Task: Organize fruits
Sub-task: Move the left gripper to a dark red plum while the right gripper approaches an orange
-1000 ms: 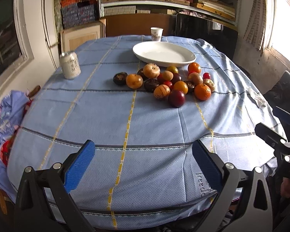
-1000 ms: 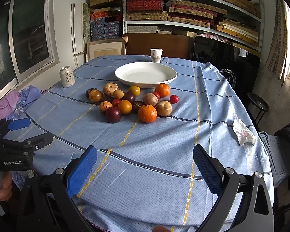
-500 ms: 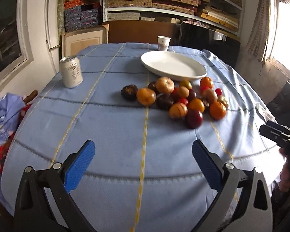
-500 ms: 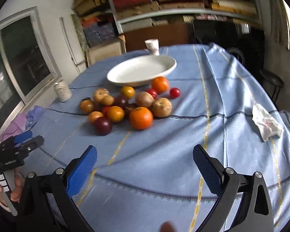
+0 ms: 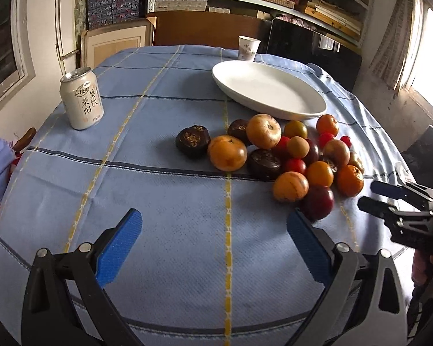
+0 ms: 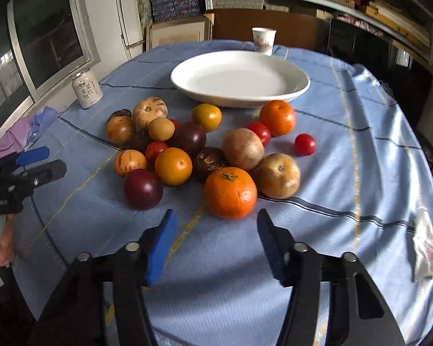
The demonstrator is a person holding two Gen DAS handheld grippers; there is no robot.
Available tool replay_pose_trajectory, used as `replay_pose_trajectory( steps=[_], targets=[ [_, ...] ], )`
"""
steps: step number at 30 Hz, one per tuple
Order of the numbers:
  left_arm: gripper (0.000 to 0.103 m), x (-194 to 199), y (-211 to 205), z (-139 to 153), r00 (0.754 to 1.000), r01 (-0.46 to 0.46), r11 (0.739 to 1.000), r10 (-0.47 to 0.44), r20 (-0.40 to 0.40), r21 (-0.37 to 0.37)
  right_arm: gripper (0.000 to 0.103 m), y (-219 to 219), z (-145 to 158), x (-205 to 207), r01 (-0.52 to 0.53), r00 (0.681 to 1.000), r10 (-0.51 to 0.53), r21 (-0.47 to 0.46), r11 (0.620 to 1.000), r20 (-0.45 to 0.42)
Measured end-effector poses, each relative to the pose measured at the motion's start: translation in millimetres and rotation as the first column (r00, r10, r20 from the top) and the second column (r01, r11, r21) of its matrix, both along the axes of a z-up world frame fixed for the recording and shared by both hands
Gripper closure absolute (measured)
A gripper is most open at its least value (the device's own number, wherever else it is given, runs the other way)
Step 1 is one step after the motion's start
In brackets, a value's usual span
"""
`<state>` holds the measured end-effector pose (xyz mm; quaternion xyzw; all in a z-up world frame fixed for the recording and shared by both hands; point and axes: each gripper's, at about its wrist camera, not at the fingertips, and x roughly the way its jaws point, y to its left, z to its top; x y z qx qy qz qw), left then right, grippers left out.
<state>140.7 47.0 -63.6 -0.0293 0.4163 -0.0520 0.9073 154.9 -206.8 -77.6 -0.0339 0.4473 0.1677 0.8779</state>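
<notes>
A pile of several fruits (image 6: 205, 150) lies on the blue tablecloth in front of an empty white oval plate (image 6: 239, 77); the pile (image 5: 280, 155) and the plate (image 5: 268, 89) also show in the left wrist view. My right gripper (image 6: 215, 239) is open and empty, just short of a large orange (image 6: 231, 193) at the near edge of the pile. My left gripper (image 5: 213, 245) is open and empty over bare cloth, with a dark red plum (image 5: 317, 201) just beyond its right finger. Each gripper shows in the other's view, the right (image 5: 389, 201) and the left (image 6: 29, 164).
A white drink can (image 5: 82, 99) stands at the left of the table. A paper cup (image 6: 263, 40) stands behind the plate. A crumpled white tissue (image 6: 425, 248) lies near the right edge. Clothes (image 6: 29, 127) hang off the left side. Shelves and boxes fill the back wall.
Both grippers have moved forward toward the fruit pile. The right gripper's fingers have drawn closer together and now sit just before the large orange.
</notes>
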Motion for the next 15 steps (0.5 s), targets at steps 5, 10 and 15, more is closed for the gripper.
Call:
replay_pose_trajectory(
  steps=[5, 10, 15],
  targets=[
    [0.004, 1, 1, -4, 1.0, 0.019, 1.0, -0.019, -0.002, -0.016, 0.048, 4, -6, 17, 0.026, 0.999, -0.026, -0.015, 1.0, -0.02],
    [0.004, 2, -7, -9, 1.0, 0.03, 0.999, -0.03, -0.005, 0.014, 0.057, -2, -9, 27, 0.05, 0.999, -0.05, -0.012, 0.999, -0.008],
    [0.009, 0, -23, -5, 0.998, 0.069, 0.997, -0.069, 0.004, 0.04, 0.059, -18, -8, 16, 0.061, 0.998, -0.06, 0.072, 0.996, -0.013]
  ],
)
